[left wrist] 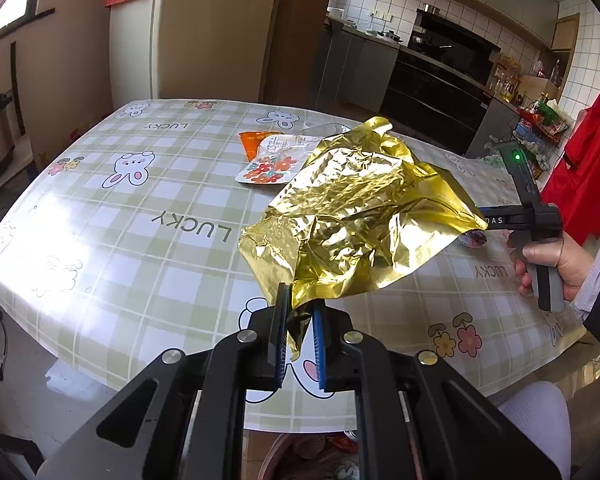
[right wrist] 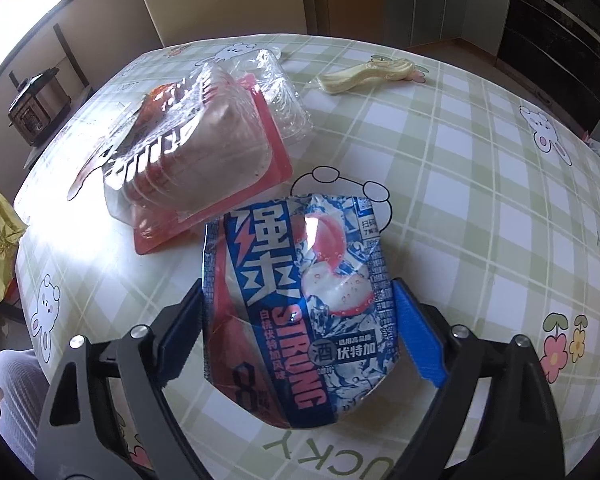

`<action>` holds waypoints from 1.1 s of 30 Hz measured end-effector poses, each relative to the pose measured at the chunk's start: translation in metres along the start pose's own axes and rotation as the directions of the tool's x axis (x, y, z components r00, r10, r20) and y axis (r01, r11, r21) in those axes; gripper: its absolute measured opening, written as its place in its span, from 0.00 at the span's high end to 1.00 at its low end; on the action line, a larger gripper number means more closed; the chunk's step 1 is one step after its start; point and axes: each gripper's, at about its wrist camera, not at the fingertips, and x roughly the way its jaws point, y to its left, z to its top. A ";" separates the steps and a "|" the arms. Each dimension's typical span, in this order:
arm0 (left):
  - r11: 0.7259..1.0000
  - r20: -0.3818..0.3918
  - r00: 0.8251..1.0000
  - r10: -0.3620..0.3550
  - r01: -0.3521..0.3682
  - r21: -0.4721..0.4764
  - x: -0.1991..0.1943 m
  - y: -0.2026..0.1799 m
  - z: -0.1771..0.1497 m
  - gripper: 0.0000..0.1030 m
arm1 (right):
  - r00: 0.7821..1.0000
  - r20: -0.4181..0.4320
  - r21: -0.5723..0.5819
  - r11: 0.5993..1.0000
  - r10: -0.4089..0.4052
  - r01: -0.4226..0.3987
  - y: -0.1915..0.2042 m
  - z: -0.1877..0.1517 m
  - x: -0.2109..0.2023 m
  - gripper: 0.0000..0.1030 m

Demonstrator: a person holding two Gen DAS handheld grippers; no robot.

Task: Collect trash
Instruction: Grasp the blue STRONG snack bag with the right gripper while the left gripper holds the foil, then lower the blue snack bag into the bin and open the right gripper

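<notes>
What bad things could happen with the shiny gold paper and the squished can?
1. The left gripper pinches only a thin corner of the gold foil, so the foil could tear or slip out.
2. The crushed can lies between the right gripper's pads, which are not clearly pressing on it. A slanted grip on its dented sides might make it squirt away.

My left gripper [left wrist: 298,320] is matte black, its linkage arms pinned with round silver screws, and its two flat pads are ribbed blue. My right gripper [right wrist: 300,334] is built the same, with dark grey side plates. Beside the green light on its body, my right hand [left wrist: 556,262] wears a pale lilac cuff under a dark sleeve.
</notes>
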 end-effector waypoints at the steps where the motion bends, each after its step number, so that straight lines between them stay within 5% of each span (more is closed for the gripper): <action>1: 1.000 0.004 1.000 -0.001 0.001 -0.001 -0.002 -0.001 0.000 0.89 | 1.000 0.009 -0.008 1.000 0.005 -0.005 0.005 -0.002 -0.006 0.15; 18: 1.000 0.091 0.996 0.009 -0.009 0.001 -0.073 -0.012 -0.003 0.89 | 0.970 0.170 -0.101 0.982 0.175 -0.160 0.097 -0.040 -0.115 0.15; 33: 0.999 0.196 0.980 0.034 -0.035 0.003 -0.169 -0.011 -0.029 0.89 | 0.935 0.249 -0.172 0.961 0.253 -0.214 0.167 -0.092 -0.201 0.15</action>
